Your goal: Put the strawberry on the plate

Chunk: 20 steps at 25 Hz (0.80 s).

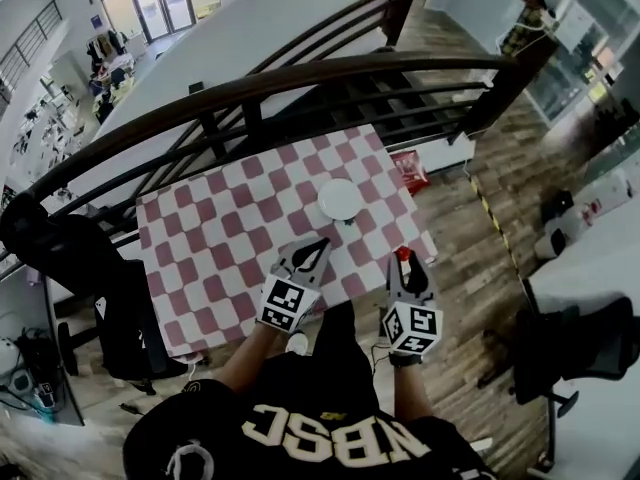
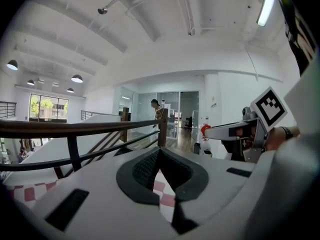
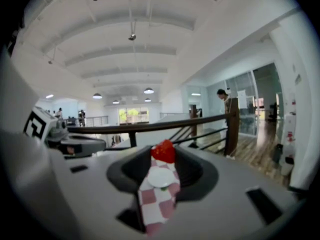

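Closest to the lens is the person's black shirt [image 1: 330,408], with both grippers held out toward a table [image 1: 200,258] covered in a red-and-white checked cloth. On the left, the left gripper [image 1: 316,250] has its jaws pressed together at the tips with nothing between them. Only checked cloth shows through the gap behind the tips. Ahead of those jaws and a little to their right lies a white plate [image 1: 340,199], apart from both grippers. On the right, the right gripper [image 1: 404,260] has its jaws clamped on the strawberry [image 3: 163,151], which sits red at the very tips, held in the air. Seen between these jaws, the plate lies ahead and lower, not touching the strawberry. Beyond the table runs a dark railing [image 1: 300,80].
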Motion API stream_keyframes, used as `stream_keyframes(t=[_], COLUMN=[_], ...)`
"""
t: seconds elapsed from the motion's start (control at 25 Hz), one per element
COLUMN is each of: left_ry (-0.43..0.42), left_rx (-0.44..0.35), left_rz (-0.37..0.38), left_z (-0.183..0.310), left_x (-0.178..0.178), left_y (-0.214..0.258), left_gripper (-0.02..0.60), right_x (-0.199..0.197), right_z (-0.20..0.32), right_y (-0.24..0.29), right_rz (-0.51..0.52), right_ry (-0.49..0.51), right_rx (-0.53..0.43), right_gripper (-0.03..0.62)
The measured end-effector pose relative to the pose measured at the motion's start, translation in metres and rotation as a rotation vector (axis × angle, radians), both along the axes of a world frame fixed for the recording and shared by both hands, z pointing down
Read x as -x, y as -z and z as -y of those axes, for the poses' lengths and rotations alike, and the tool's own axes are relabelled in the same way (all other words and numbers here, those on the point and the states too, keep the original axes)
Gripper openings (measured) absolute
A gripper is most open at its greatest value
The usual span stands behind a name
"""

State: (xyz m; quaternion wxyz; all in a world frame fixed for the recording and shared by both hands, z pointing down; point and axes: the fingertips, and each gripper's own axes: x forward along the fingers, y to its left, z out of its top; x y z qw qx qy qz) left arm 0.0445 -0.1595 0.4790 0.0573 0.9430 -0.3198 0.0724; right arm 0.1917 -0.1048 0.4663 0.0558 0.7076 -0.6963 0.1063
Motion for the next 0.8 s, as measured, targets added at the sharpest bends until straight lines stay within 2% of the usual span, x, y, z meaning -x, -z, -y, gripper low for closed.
stream_keyframes(t=[0.24,0.4,0.52,0.8], left_ry=[0.038,0.052,0.071,0.084], left_rx=[0.057,0.083,0.117,0.173], left_rz=[0.059,0.119,0.148,0.207], left_z=[0.063,0.105,0.136,0.18], left_x=[-0.024,-0.039,-0.045,-0.055], left_y=[-0.033,-0.066,-0.094,-0.156], left_gripper=[0.009,0.009,0.009,0.009], right_x=[-0.051,-0.066,-0.062,-0.016], right_z=[0.074,0.129,0.171,0.239], right_y=[-0.037,-0.072,-0.1,-0.179], right_rz=[-0.066,-0.069,-0.072,-0.09], right_ry=[0.076,0.164,0.232,0.416], right_rx=[0.085,0.156,0.192,0.281], right_gripper=[0.152,0.152,0.152,0.152])
